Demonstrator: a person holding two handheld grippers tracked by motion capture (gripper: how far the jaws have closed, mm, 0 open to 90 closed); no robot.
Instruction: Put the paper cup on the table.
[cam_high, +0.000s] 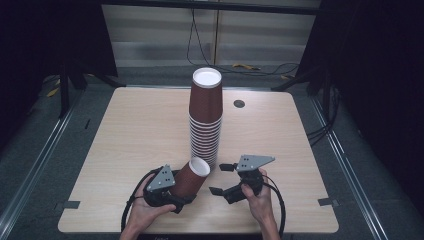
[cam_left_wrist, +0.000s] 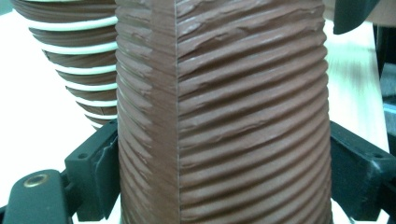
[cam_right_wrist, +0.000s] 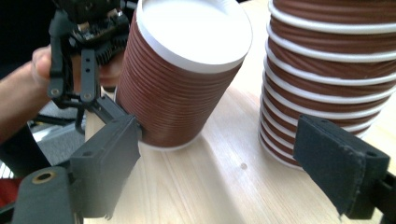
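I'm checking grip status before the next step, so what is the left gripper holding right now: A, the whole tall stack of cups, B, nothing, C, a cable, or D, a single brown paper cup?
D: the left gripper has its jaws closed on the sides of a single brown cup, tilted beside the tall cup stack.

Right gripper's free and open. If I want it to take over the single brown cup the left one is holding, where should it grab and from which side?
Grip the single cup near its white closed end, which tilts up toward the stack. The left gripper clamps the ribbed wall lower down, so that upper band is free. Bring the right gripper in from its own side, jaws spanning the round wall; the taper probably makes a grip lower on the band safer.
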